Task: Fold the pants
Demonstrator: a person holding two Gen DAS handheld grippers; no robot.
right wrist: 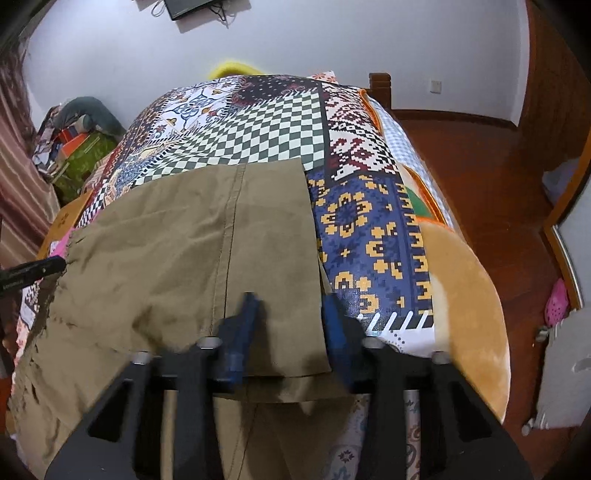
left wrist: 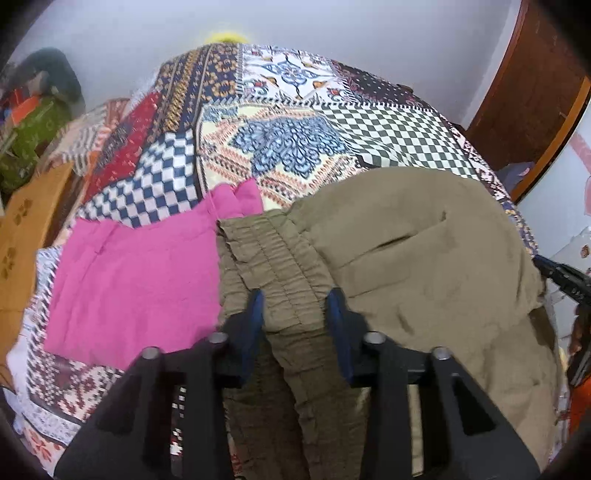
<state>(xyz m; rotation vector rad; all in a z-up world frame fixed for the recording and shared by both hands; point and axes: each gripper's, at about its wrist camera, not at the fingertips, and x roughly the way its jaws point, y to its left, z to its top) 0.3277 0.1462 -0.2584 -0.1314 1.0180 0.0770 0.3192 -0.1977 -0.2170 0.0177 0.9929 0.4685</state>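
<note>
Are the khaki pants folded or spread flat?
Folded: the khaki pants show one cloth layer lying over another at the hem corner.

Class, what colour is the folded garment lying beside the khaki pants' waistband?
Bright pink garment, plain, seen best in the left wrist view.

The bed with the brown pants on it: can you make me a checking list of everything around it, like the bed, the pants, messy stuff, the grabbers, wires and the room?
Surface: patchwork bedspread covers the bed.
Job's things: olive pants lie across the near edge; elastic waistband at one end, leg hem at the other.
Clutter: pink garment lies beside the waistband; orange blanket on the bed's side.
Grippers: left gripper straddles the waistband; right gripper straddles the hem. Whether either is pinching, cannot tell.
Cables: wires hang from a wall device.
Surroundings: wooden floor, pile of things beside the bed.
</note>
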